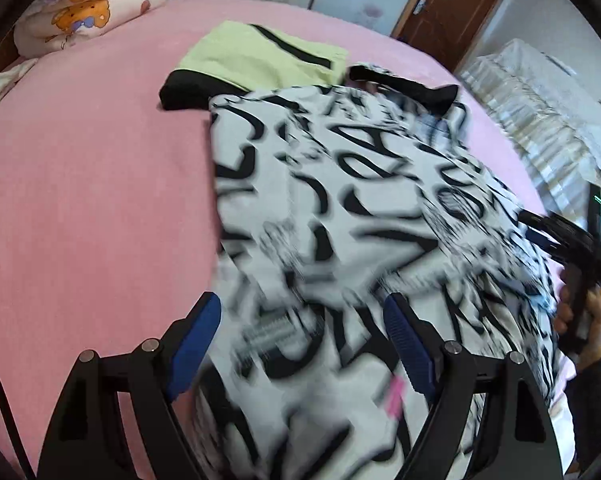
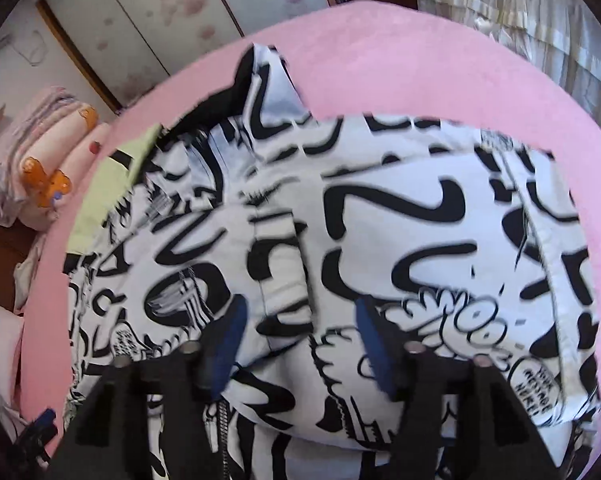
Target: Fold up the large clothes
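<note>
I've got the printed jacket (image 1: 332,208) spread on the pink bed (image 1: 92,184), just near side of the green garment (image 1: 260,54). Left gripper (image 1: 300,344) & right gripper (image 2: 298,340) fingers both apart, nothing pinched; prob lining up next fold.

Both the left claw (image 1: 300,344) and right claw (image 2: 298,340) gape open.

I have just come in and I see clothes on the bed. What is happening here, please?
A person with a claw in each hand is folding a black-and-white printed garment on a pink bed. Both the left claw and the right claw are open above it, gripping nothing. A folded green and black garment lies beyond it.
</note>
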